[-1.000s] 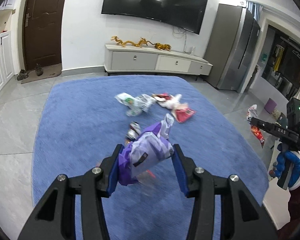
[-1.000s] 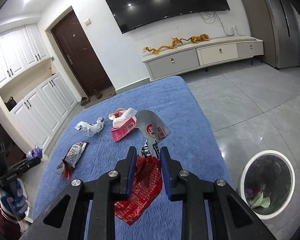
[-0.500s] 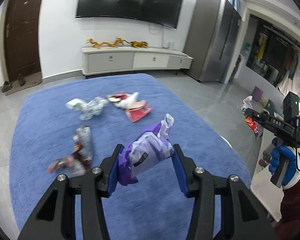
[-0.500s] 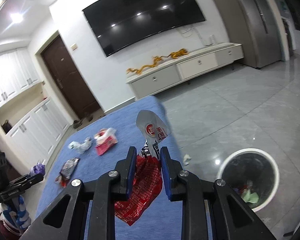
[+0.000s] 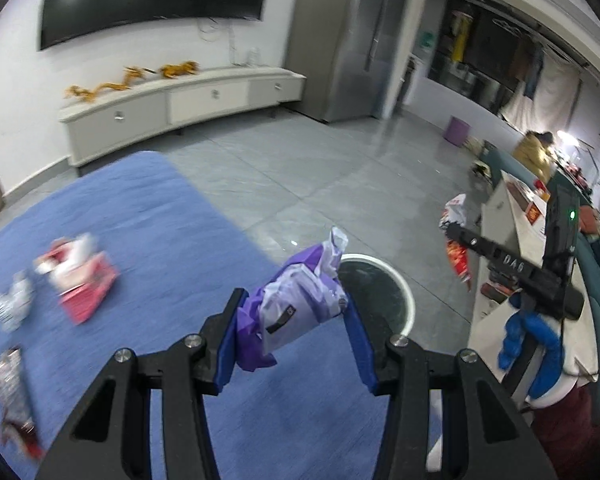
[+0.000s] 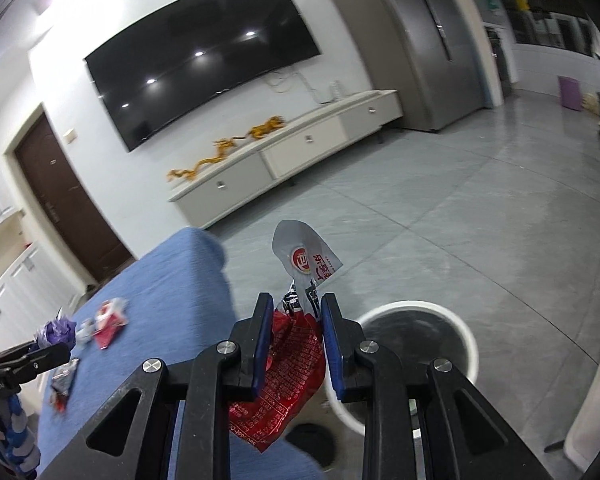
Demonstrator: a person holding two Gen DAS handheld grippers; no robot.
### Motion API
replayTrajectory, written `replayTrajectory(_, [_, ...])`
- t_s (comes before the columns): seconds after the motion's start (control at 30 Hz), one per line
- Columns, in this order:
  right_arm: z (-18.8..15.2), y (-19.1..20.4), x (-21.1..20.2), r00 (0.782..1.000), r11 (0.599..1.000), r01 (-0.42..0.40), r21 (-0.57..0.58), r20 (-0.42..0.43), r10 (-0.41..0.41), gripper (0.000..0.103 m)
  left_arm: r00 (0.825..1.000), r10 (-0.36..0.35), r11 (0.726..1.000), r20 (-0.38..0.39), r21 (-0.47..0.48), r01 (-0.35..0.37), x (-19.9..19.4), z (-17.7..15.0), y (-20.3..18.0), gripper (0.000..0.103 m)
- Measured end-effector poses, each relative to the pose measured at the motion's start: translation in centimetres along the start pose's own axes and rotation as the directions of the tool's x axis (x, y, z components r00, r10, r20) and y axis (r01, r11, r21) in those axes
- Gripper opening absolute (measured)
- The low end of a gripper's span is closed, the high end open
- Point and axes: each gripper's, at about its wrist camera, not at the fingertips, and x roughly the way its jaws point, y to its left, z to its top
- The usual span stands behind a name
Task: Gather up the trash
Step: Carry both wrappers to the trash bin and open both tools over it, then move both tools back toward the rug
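Observation:
My left gripper [image 5: 294, 332] is shut on a purple and white wrapper [image 5: 296, 304], held in the air just in front of the white-rimmed trash bin [image 5: 400, 284]. My right gripper [image 6: 296, 332] is shut on a red and silver snack bag [image 6: 292, 344], held just left of the same bin [image 6: 460, 328]. The right gripper [image 5: 452, 234] with its red bag also shows at the right in the left wrist view. Loose trash lies on the blue rug [image 5: 140, 240]: a red and white packet [image 5: 80, 276], a white crumpled wrapper [image 5: 8, 304] and a dark wrapper [image 5: 14, 392].
Grey tiled floor [image 5: 300, 168] lies beyond the rug. A white TV cabinet [image 5: 180, 104] stands against the far wall under a big TV. A grey fridge [image 5: 340, 40] stands to its right. A white counter [image 5: 512, 248] is at the right.
Both grippers have swung to the right, off the rug's middle and toward the bin, each still holding its wrapper. The bin now shows behind the purple wrapper.

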Motion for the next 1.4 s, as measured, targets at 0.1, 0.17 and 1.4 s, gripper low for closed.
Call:
replayTrajectory(0.1, [0.0,-2.5,1.1,0.999,0.998,0.04,0.039,-0.013,-0.039,0.024,0.998,-0.051,0.998,-0.041,0.025,0.052,4.3,2.0,-2.5,0.046])
replayTrajectory(0.17, [-0.2,-4.1,2.1,0.998,0.996,0.064,0.066,-0.031,-0.062,0.025,0.996,-0.069,0.997,-0.062,0.041,0.072,6.4,2.9,-3.7,0.046])
replayTrajectory(1.4, [0.3,-7.2,1.9,0.98,0.968,0.198,0.153,-0.047,-0.193,0.051,0.973,-0.199,0.978,-0.116,-0.084,0.19,13.8,4.6,-7.5,0.062])
